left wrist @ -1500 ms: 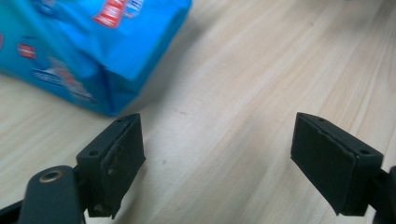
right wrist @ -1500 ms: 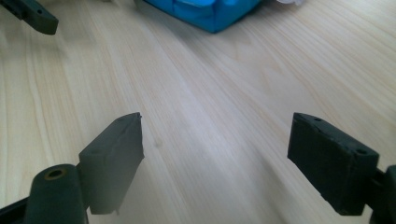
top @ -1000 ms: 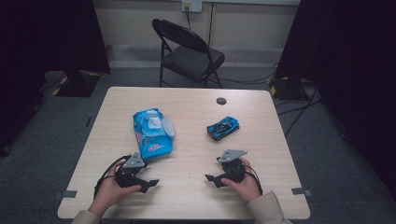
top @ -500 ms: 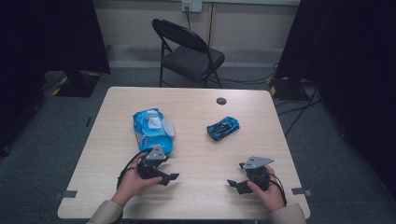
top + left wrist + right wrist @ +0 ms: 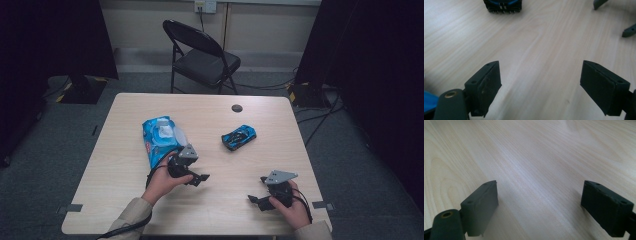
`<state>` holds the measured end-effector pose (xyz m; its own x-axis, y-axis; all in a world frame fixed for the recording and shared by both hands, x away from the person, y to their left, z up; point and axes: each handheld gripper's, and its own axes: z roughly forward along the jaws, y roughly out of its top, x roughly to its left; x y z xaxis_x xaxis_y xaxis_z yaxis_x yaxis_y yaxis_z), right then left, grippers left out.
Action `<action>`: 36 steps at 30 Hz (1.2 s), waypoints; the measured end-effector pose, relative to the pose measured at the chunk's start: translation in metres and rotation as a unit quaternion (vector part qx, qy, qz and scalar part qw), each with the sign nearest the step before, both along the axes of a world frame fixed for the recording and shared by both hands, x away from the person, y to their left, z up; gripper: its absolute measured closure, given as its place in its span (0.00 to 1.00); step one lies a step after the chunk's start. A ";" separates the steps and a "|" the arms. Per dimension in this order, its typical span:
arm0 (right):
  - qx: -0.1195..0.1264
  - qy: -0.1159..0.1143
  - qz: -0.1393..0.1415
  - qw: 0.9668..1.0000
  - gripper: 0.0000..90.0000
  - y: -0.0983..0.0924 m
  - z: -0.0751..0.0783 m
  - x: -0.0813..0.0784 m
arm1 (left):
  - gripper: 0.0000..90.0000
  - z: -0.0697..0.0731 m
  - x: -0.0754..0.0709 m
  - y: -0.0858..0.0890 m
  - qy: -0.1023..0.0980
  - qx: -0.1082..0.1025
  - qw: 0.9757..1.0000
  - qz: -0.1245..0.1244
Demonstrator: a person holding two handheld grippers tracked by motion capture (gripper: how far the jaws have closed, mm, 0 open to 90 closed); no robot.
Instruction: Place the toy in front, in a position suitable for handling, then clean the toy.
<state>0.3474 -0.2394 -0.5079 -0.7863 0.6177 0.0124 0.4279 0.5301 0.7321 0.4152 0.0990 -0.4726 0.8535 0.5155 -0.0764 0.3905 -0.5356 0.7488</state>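
Note:
My left gripper (image 5: 198, 179) rests low over the table just below a blue pack of wet wipes (image 5: 161, 136), pointing right. In the left gripper view its jaws (image 5: 540, 75) stand wide open over bare wood. A blue toy car (image 5: 502, 5) lies ahead of them, and the other gripper's fingertips (image 5: 629, 30) show at the top right. In the high view the toy car (image 5: 239, 136) sits right of centre. My right gripper (image 5: 256, 190) is near the front right corner, pointing left. Its jaws (image 5: 540, 195) are open, with nothing between them.
A small black round cap (image 5: 237, 108) lies near the table's far edge (image 5: 200, 96). A black folding chair (image 5: 202, 57) stands behind the table. Cables (image 5: 310, 100) run over the floor at the right.
My left hand has slid right and away from the front edge, ending beside the wipes pack. My right hand shifted right toward the corner, then held still. Both jaw pairs kept their opening.

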 end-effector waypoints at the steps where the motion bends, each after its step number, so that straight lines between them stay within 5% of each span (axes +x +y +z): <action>1: 0.000 0.000 0.000 1.000 0.15 0.000 0.000 0.000 | 0.18 0.000 0.003 -0.002 0.001 0.000 1.000 0.001; 21: 0.000 -0.001 0.001 1.000 0.15 0.000 0.000 0.000 | 0.18 0.006 0.050 -0.045 -0.003 0.004 1.000 0.009; 36: -0.001 0.000 0.004 1.000 0.14 0.000 0.000 0.000 | 0.18 -0.006 0.086 -0.074 -0.008 0.009 0.999 0.031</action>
